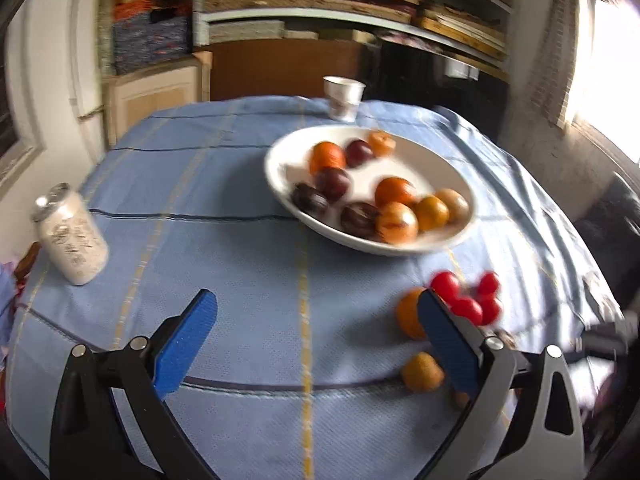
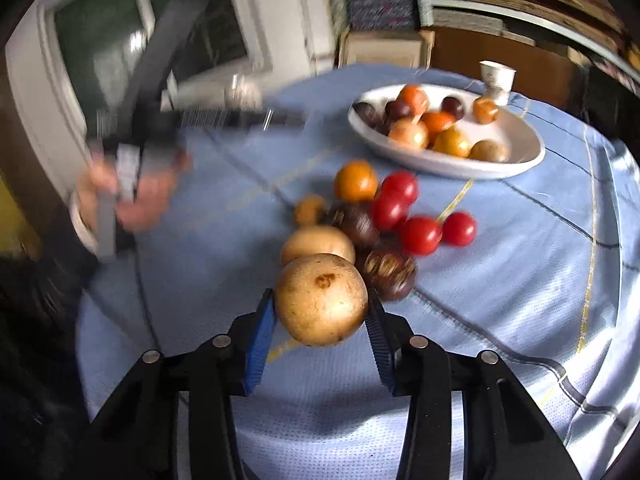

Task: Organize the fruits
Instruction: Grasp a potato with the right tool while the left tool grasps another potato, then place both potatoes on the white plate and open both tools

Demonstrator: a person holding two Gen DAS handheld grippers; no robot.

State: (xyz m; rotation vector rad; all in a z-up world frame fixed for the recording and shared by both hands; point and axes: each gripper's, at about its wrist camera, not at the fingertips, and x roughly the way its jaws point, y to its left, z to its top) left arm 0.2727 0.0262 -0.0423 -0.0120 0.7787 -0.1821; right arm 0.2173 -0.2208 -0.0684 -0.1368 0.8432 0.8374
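A white bowl (image 1: 280,168) on the blue tablecloth holds several orange, dark purple and yellow-brown fruits; it also shows in the right wrist view (image 2: 528,148). My left gripper (image 1: 318,304) is open and empty above the cloth, below the bowl. Loose red fruits (image 1: 464,296), an orange (image 1: 406,314) and a small yellow-brown fruit (image 1: 422,372) lie by its right finger. My right gripper (image 2: 320,300) is shut on a round tan fruit (image 2: 322,300). Beyond it lie a second tan fruit (image 2: 316,242), two dark brown fruits (image 2: 390,270), red fruits (image 2: 420,234) and an orange (image 2: 356,182).
A white drink can (image 1: 72,236) stands at the table's left. A paper cup (image 1: 344,98) stands behind the bowl. Shelves with stacked fabric and boards fill the back wall. The left hand and its gripper (image 2: 132,184) show blurred in the right wrist view.
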